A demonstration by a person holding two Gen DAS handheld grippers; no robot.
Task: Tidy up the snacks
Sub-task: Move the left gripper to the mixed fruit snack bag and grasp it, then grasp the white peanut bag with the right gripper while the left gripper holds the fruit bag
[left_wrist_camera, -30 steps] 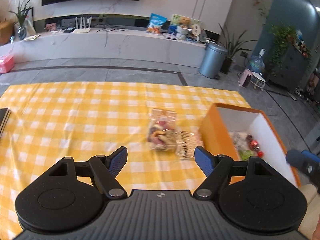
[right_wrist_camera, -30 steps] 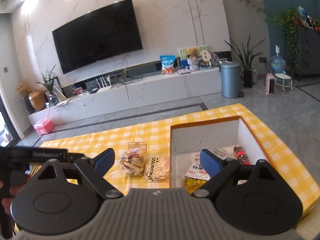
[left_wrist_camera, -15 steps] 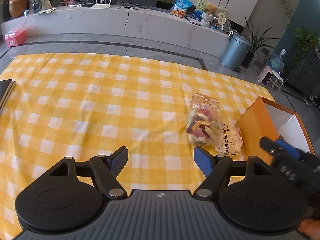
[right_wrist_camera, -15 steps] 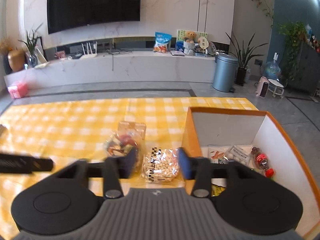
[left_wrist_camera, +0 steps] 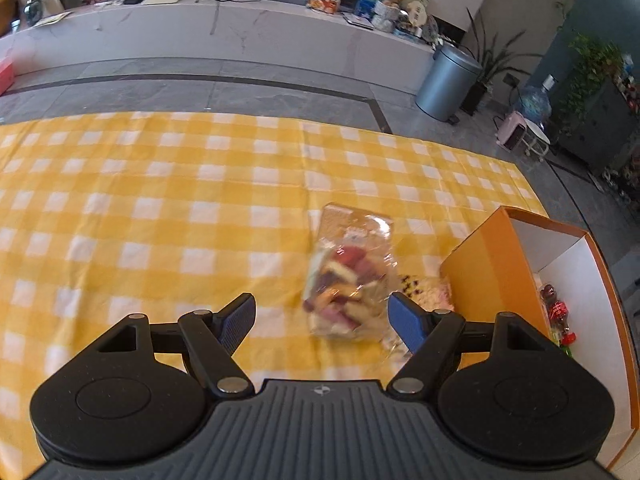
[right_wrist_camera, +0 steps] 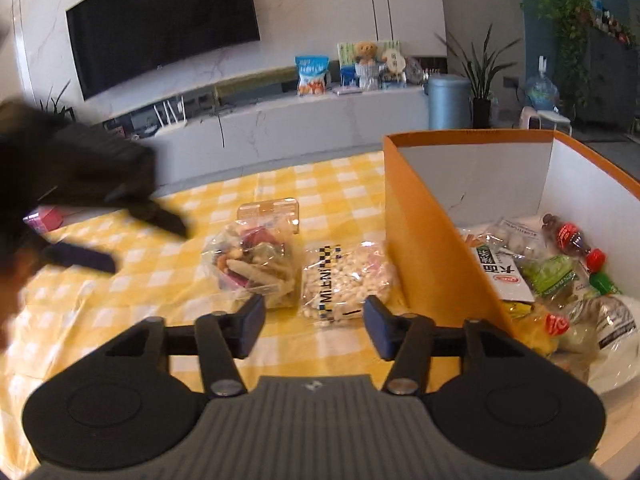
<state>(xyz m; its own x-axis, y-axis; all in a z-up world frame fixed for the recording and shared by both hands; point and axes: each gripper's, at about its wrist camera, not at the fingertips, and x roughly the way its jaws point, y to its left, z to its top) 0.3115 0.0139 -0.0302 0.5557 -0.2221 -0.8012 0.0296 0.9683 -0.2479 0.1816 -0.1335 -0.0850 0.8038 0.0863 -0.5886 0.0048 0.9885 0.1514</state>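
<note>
Right gripper (right_wrist_camera: 314,322) low over the yellow-and-white checked tablecloth (right_wrist_camera: 168,280), jaws spread wide and empty, with the clear bag of pale puffed snacks (right_wrist_camera: 344,280) lying just ahead between its fingertips. Left gripper (left_wrist_camera: 322,316) also gaping and empty above the cloth, the clear bag of mixed coloured snacks (left_wrist_camera: 348,280) just beyond, nearer its right finger. Further right stands the orange cardboard box with white interior (right_wrist_camera: 420,240), touching the puffed bag, packets and a red-capped bottle (right_wrist_camera: 570,240) inside.

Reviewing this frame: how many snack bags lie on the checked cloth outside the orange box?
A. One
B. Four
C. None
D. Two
D: the mixed-snack bag and the peanut bag lie side by side on the yellow checked cloth, left of the orange box.
</note>
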